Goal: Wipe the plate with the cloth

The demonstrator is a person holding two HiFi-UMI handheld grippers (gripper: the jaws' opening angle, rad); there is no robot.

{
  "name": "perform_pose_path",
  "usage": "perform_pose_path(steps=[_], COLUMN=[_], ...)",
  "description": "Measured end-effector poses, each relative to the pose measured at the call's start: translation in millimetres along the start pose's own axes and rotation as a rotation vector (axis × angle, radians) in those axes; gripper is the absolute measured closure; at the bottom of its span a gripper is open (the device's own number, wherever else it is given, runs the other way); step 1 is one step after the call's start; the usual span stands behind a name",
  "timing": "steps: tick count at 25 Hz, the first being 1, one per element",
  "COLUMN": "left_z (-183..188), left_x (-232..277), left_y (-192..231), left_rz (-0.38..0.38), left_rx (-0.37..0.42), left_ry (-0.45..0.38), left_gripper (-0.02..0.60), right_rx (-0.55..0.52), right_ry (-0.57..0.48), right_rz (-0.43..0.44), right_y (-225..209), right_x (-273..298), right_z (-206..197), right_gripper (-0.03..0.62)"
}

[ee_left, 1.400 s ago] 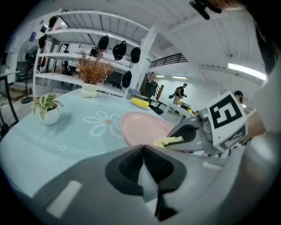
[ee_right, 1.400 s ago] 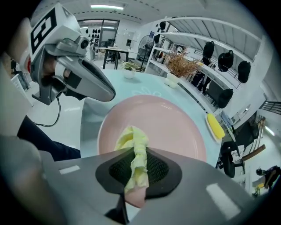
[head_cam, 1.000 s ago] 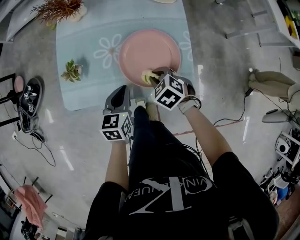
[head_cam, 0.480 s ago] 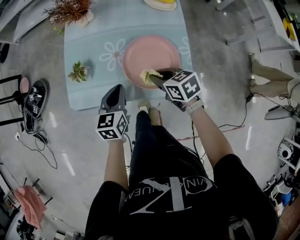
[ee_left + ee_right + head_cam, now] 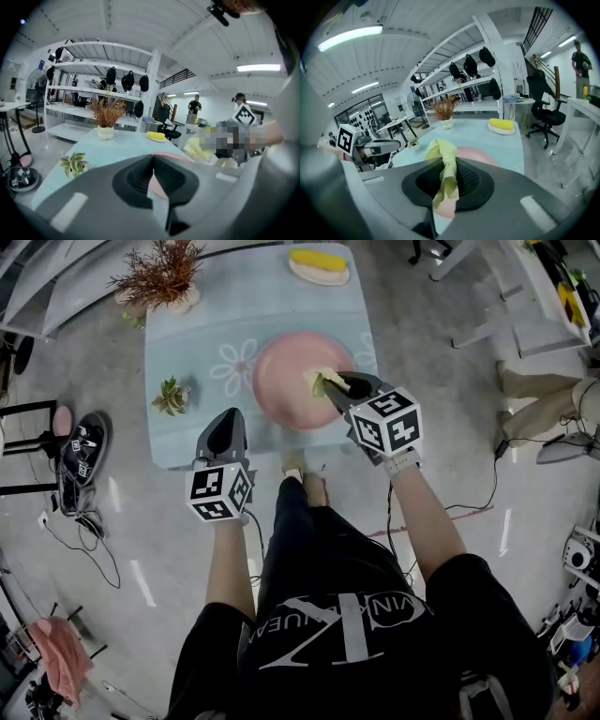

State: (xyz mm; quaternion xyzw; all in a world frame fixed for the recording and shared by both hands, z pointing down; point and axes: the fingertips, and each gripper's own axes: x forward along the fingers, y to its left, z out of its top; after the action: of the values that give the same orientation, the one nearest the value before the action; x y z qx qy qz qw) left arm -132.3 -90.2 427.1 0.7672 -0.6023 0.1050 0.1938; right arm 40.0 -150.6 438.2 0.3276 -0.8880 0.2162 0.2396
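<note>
A round pink plate (image 5: 291,385) lies on the pale blue flowered table (image 5: 197,324), near its front edge. My right gripper (image 5: 345,382) is shut on a yellow-green cloth (image 5: 322,381), which hangs over the plate's right side. In the right gripper view the cloth (image 5: 445,164) is pinched between the jaws, with the plate (image 5: 476,154) just beyond. My left gripper (image 5: 225,432) hovers at the table's front edge, left of the plate, with its jaws shut and nothing in them. The left gripper view shows the plate (image 5: 176,158) past the closed jaws.
A dried plant in a white pot (image 5: 161,279) stands at the table's back left, a small succulent (image 5: 172,396) at its left side, and a yellow item on a dish (image 5: 319,265) at the back. Sandals (image 5: 80,451) and cables lie on the floor to the left.
My right gripper has carried the cloth from the plate's front edge up and to the right across the plate. The left gripper stayed near the table's front edge.
</note>
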Motion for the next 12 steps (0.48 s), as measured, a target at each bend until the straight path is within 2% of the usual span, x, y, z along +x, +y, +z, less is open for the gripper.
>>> perform_pose_path(steps=[7, 12], left_z=[42, 71], left_x=[-14, -27], left_y=[6, 9], left_rz=[0.017, 0.037], left_rx=[0.029, 0.033], left_ry=[-0.062, -0.112], left_gripper=[0.581, 0.581], right_rx=[-0.105, -0.140], right_ry=[-0.091, -0.165], right_rz=[-0.100, -0.131], right_y=[-7, -5], right_x=[-35, -58], right_z=[37, 62], right_gripper=[0.540, 0.540])
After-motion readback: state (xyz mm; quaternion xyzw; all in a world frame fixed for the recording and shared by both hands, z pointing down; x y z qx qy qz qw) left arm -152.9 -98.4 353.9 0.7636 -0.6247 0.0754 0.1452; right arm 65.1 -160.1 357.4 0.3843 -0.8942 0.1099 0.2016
